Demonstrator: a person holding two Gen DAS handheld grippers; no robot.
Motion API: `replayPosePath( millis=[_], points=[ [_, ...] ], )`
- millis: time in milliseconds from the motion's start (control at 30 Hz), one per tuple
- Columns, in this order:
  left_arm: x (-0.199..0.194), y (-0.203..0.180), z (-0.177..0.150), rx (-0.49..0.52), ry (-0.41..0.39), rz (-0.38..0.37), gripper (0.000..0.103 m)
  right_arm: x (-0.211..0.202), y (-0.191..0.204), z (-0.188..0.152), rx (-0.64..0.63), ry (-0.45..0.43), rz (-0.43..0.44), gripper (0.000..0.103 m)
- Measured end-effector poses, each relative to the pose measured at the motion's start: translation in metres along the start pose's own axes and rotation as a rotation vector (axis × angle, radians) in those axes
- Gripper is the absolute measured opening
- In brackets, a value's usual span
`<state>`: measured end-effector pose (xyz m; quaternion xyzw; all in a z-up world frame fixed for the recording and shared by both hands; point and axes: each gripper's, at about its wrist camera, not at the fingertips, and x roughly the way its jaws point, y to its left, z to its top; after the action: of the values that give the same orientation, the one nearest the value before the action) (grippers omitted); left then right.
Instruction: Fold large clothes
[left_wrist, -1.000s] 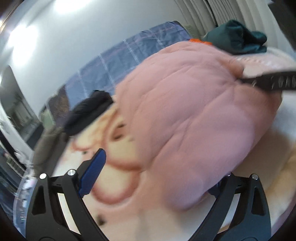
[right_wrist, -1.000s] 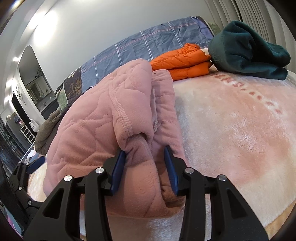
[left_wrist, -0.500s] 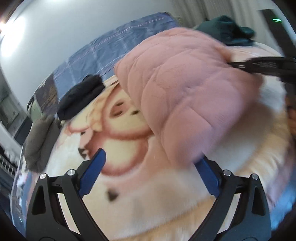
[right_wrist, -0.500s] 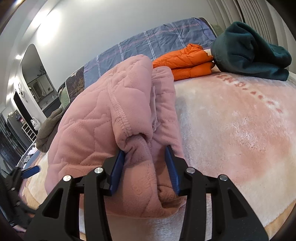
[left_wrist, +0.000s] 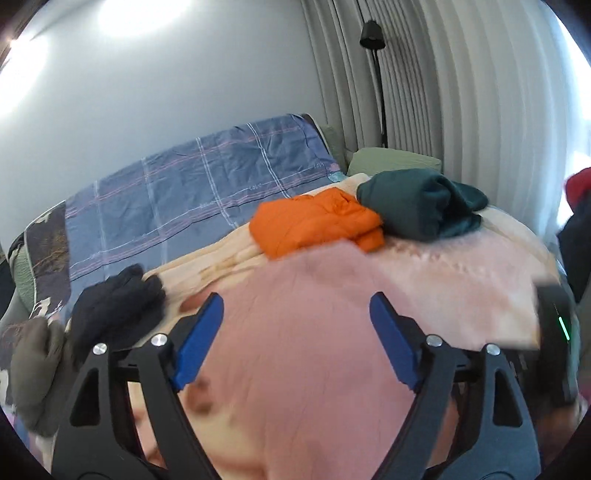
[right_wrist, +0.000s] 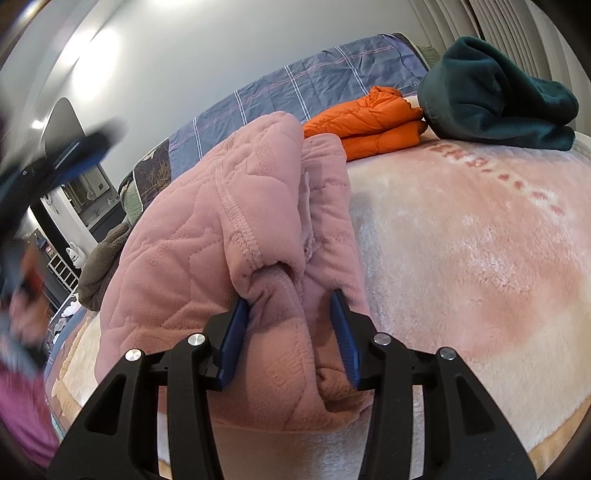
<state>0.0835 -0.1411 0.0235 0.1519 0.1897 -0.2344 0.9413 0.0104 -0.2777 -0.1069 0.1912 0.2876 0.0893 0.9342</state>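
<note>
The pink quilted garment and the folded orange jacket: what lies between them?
Only bare fluffy pink blanket, seen in the right wrist view between garment and jacket.

A bunched pink quilted garment (right_wrist: 207, 236) lies on the plush cream blanket (right_wrist: 461, 266) near its front edge. Behind it, toward the far edge, a folded orange puffer jacket (right_wrist: 369, 122) touches a dark green fleece bundle (right_wrist: 495, 96) on its right. A blue plaid quilt (left_wrist: 192, 199) lies behind them.

Pale grey wall (left_wrist: 184, 92), pleated curtains (left_wrist: 461, 92), black floor lamp (left_wrist: 373, 33), plaid-covered bed (left_wrist: 207, 184).
</note>
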Motion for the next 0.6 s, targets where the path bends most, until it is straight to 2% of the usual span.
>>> replayPosePath(
  millis=[100, 167, 200, 233, 267, 333, 433, 500, 600],
  points=[
    [0.051, -0.014, 0.03, 0.05, 0.053, -0.049, 0.082, 0.0, -0.002, 0.0, 0.007, 0.0, 0.008, 0.046],
    [0.091, -0.034, 0.028, 0.165, 0.109, -0.003, 0.088, 0.0, -0.003, 0.0, 0.011, 0.002, 0.014, 0.046],
    [0.128, -0.047, 0.012, 0.25, 0.211, 0.042, 0.09, 0.0, -0.003, 0.0, 0.013, 0.002, 0.018, 0.046],
    [0.161, -0.05, -0.006, 0.267, 0.323, 0.049, 0.091, 0.001, -0.003, 0.0, 0.014, 0.011, 0.017, 0.046],
    [0.176, -0.044, -0.013, 0.233, 0.36, 0.045, 0.096, 0.004, -0.004, 0.0, 0.012, 0.011, 0.007, 0.046],
    [0.189, -0.026, -0.006, 0.114, 0.419, -0.009, 0.1, 0.004, -0.007, 0.001, 0.027, 0.004, 0.021, 0.047],
    [0.19, -0.025, -0.004, 0.12, 0.422, -0.009, 0.1, 0.003, -0.01, 0.001, 0.035, 0.006, 0.041, 0.047],
    [0.189, -0.03, -0.004, 0.146, 0.399, 0.022, 0.101, 0.001, -0.01, 0.0, 0.039, 0.002, 0.048, 0.047],
    [0.185, -0.032, -0.006, 0.162, 0.381, 0.046, 0.101, -0.007, -0.019, 0.002, 0.081, 0.01, 0.104, 0.053]
  ],
)
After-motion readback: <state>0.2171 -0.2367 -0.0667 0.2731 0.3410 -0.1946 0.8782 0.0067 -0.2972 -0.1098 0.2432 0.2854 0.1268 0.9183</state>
